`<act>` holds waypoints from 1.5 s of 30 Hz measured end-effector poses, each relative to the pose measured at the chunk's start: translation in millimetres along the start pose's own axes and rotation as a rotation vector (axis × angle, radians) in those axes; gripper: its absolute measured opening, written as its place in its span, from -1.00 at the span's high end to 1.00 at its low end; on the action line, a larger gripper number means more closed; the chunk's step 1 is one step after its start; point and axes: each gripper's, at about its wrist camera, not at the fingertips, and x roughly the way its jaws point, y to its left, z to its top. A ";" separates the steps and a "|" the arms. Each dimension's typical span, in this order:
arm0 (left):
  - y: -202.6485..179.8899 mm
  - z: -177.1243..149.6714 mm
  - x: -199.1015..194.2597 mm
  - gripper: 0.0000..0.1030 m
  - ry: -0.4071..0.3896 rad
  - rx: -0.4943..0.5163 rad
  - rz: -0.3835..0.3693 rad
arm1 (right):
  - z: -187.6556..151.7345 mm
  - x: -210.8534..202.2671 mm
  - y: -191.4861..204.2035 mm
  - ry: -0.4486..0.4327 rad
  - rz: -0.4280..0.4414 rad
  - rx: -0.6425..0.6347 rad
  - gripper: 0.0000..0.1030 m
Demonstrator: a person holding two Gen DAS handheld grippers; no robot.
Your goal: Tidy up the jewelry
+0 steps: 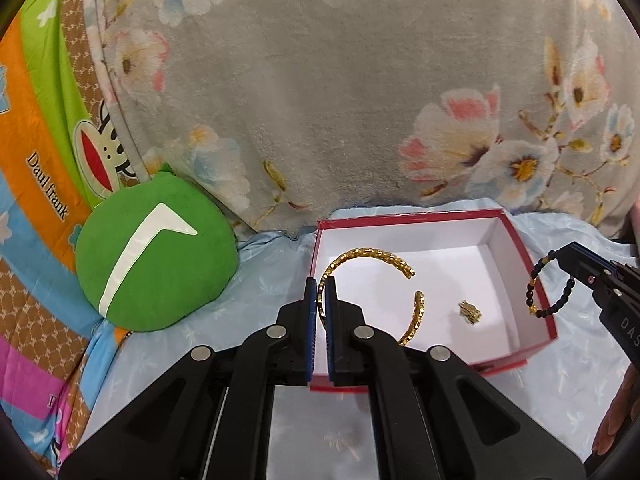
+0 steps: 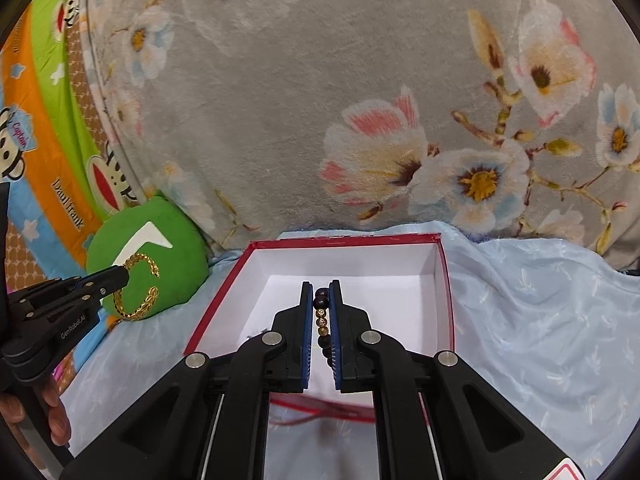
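**Two bracelets held at the red box**

"Daul frank" is read on the cartoon-print bedding at the left edge of the bed, and "Captain" on a monkey's cap in the right wrist view. "GenRobot.AI" is printed on the left gripper's side as seen from the right wrist camera, and the letters "DAS" on the right gripper's side as seen from the left.

The left gripper is closed to a narrow gap, and the gold open bangle is pinched between its blue pads at one side of the loop. From the right wrist camera the bangle is seen lifted clear, against the green round cushion, beside the box's left wall rather than inside it.

The right gripper is likewise nearly closed, and the dark beaded bracelet, with its few gold beads, is clamped between the pads. In the left wrist view that bracelet is seen hanging from the fingertips at the box's right wall.

The red box, white inside, is set on the pale blue sheet, near the floral grey blanket. A small gold piece is seen on the box floor, toward its near right corner.
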 end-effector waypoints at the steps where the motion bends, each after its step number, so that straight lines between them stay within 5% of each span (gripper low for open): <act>1: -1.2 2.9 8.1 0.94 0.003 0.000 0.006 | 2.5 9.6 -2.2 0.005 -0.006 -0.003 0.86; 18: -36.2 18.9 156.9 0.94 0.101 0.032 0.054 | 9.4 161.7 -26.4 0.167 -0.093 -0.020 0.86; 34: -47.5 3.0 202.1 0.82 0.138 0.066 0.130 | 3.8 178.2 -26.6 0.163 -0.104 -0.029 0.80; 37: -47.2 4.1 200.9 0.40 0.124 0.063 0.145 | 3.6 177.6 -25.4 0.156 -0.107 -0.035 0.80; 45: -49.0 7.0 199.5 -0.06 0.100 0.066 0.175 | 2.2 176.4 -23.2 0.141 -0.116 -0.052 0.80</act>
